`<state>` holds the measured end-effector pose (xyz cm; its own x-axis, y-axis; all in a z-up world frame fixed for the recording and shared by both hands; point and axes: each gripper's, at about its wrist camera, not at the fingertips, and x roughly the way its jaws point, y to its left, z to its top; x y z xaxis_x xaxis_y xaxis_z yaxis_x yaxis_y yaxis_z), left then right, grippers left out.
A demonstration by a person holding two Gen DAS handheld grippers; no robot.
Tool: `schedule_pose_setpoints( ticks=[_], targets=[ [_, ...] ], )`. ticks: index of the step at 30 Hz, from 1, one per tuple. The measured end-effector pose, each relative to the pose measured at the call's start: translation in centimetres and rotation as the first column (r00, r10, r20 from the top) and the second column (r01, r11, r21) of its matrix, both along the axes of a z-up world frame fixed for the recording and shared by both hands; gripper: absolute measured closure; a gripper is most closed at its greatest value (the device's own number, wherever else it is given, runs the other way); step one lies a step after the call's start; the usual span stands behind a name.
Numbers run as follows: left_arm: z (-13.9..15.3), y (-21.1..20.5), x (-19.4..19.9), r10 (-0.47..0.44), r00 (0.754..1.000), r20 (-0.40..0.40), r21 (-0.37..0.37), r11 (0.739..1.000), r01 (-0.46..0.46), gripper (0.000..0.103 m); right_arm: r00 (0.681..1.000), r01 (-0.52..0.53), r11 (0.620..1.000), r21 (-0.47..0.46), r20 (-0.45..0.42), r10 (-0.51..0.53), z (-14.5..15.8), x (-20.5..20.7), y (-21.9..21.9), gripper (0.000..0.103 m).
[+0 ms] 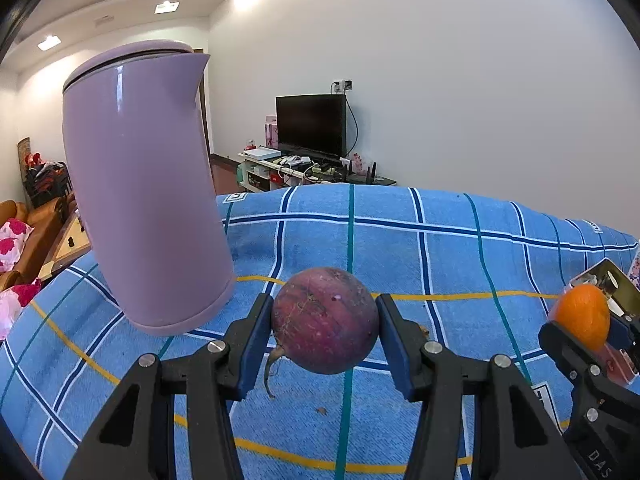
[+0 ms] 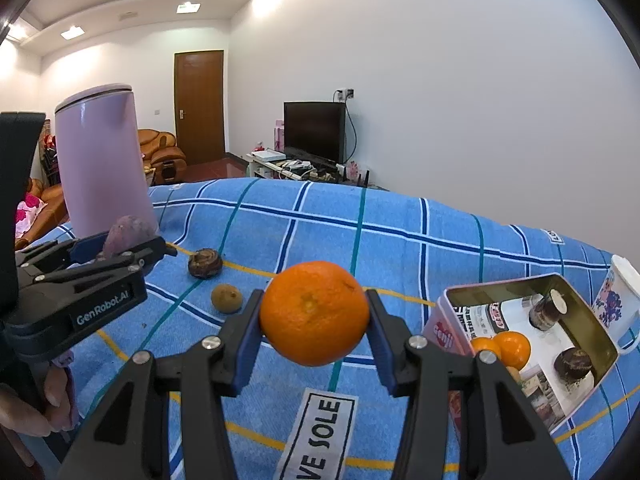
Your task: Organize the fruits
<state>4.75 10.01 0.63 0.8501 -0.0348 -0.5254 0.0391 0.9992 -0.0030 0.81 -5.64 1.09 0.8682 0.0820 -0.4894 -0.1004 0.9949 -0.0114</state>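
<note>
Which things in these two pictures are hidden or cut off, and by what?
- Left wrist view: metal tin, its inside hidden by the orange and right gripper.
- Right wrist view: purple fruit half hidden by left gripper.
- Right wrist view: white cup cut by the edge.

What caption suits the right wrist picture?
Right gripper holds an orange above the blue checked cloth, beside an open tin.

Left gripper (image 1: 325,328): both blue pads clamp a round purple-red fruit (image 1: 325,320), lifted clear of the cloth.
Fruit detail: a thin curled stem hangs from its lower left.
Kettle (image 1: 140,184): lilac, lid on, standing just left of the fruit.
Surface: blue checked cloth (image 1: 440,248).
Right gripper (image 1: 582,320): at the right edge, gripping an orange (image 1: 582,314).
Background: dark television (image 1: 311,125) against the white wall.
</note>
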Motion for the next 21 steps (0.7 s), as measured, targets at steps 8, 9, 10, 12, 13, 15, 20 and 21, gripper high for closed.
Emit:
schedule_pose_setpoints(
  ticks=[8, 9, 10, 12, 13, 15, 20, 21],
  targets=[
    [-0.5, -0.1, -0.2, 0.003, 1.000, -0.030, -0.011, 1.000, -0.004, 0.049, 1.000, -0.028, 1.000, -0.004, -0.013, 0.027, -0.1, -0.9, 0.4, 0.052],
    [-0.6, 0.1, -0.3, 0.001, 0.999, -0.035, -0.024, 1.000, -0.002, 0.049, 0.999, -0.030, 1.000, -0.005, -0.013, 0.030, -0.1, -1.0, 0.4, 0.052],
    [-0.7, 0.3, -0.4, 0.001, 0.999, -0.041, -0.035, 0.999, -0.002, 0.049, 0.999, -0.032, 0.999, -0.005, -0.013, 0.032, -0.1, -1.2, 0.4, 0.052],
    [-0.8, 0.7, -0.6, 0.002, 0.999, -0.053, -0.055, 0.998, -0.005, 0.049, 0.999, -0.035, 0.999, -0.009, -0.013, 0.035, -0.2, -1.4, 0.4, 0.052],
    [-0.9, 0.9, -0.7, 0.005, 0.998, -0.058, -0.064, 0.998, -0.009, 0.049, 0.999, -0.035, 0.999, -0.011, -0.014, 0.035, -0.2, -1.4, 0.3, 0.052],
    [-1.0, 1.5, -1.0, 0.025, 0.997, -0.068, -0.079, 0.996, -0.030, 0.049, 0.999, -0.035, 0.999, -0.012, -0.015, 0.035, -0.2, -1.6, 0.3, 0.052],
    [-1.0, 2.4, -1.5, 0.057, 0.995, -0.076, -0.103, 0.993, -0.064, 0.049, 0.999, -0.046, 0.999, -0.004, -0.026, 0.046, -0.3, -1.9, 0.0, 0.052],
    [-1.0, 2.4, -1.6, 0.059, 0.996, -0.072, -0.102, 0.993, -0.066, 0.049, 0.998, -0.048, 0.999, -0.001, -0.028, 0.048, -0.3, -2.0, 0.0, 0.052]
  ],
)
